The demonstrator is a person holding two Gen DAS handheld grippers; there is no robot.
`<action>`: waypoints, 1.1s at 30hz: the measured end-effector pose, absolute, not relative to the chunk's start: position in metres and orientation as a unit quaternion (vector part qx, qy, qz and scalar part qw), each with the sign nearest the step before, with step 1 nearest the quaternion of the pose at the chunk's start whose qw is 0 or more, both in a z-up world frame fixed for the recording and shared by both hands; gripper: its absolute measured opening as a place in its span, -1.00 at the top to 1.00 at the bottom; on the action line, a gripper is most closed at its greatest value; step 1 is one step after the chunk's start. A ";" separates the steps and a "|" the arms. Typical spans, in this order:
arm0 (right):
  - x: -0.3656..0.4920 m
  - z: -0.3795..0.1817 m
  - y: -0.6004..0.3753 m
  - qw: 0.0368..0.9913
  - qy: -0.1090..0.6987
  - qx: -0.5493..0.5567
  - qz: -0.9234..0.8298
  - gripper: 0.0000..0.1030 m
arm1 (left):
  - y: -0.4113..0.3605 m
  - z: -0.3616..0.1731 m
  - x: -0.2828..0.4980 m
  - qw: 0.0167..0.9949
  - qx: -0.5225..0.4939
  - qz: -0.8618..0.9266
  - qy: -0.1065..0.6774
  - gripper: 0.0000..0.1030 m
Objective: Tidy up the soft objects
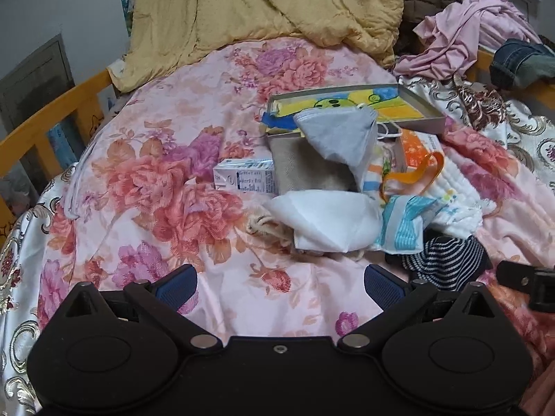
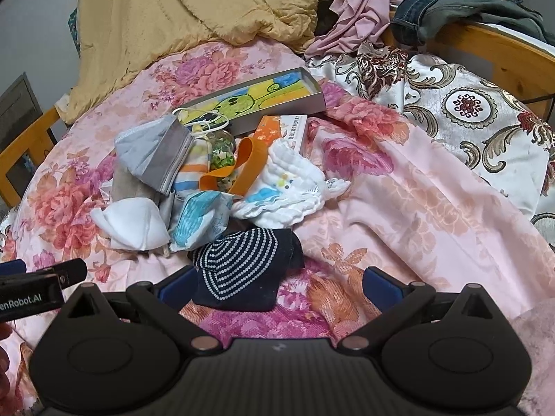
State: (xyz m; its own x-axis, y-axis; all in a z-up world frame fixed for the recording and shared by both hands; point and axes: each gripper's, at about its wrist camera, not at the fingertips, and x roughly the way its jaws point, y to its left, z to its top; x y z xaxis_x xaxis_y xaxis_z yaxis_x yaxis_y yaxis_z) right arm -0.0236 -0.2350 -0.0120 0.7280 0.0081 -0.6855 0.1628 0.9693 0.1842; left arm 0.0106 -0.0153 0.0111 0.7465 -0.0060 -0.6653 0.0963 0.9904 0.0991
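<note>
Floral bedspread (image 1: 173, 180): woven cloth, slight satin sheen, raised rose pattern. Ornate coverlet (image 2: 468, 111), right: glossier satin, gold scrollwork. Yellow quilt (image 1: 242, 7), far end: matt, dimpled, stitched cloth. Grey mask (image 1: 341, 135) and white mask (image 1: 326, 222): matt non-woven fabric, fine grain. Dotted dark sock (image 2: 242, 267), near: knit with raised pale dots. White gauze cloth (image 2: 288, 187): layered, crinkled muslin. Orange strap (image 2: 242, 163): smooth, satiny ribbon. Shallow box (image 1: 426, 118): matt grey card walls. Milk carton (image 1: 246, 176): smooth coated paper. Bed rail (image 1: 45, 121): varnished wood. Gripper frames: matt black plastic; pads (image 1: 177, 287) blue, textured.
</note>
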 end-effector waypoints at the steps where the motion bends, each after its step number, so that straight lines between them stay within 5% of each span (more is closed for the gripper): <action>1: -0.023 -0.012 -0.234 0.922 0.366 0.115 -0.042 -0.99 | -0.015 0.011 0.010 0.933 0.063 -0.029 0.354 -0.98; 33: -0.022 -0.015 -0.237 0.918 0.375 0.117 -0.051 -0.99 | -0.016 0.000 0.013 0.928 0.073 -0.039 0.363 -0.98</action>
State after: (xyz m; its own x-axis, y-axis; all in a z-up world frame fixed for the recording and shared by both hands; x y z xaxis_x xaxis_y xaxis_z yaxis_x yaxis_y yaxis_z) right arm -0.0223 -0.2367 -0.0154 0.7128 -0.0064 -0.7013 0.1826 0.9672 0.1767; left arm 0.0126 -0.0163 0.0004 0.7337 -0.0188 -0.6792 0.1242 0.9865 0.1068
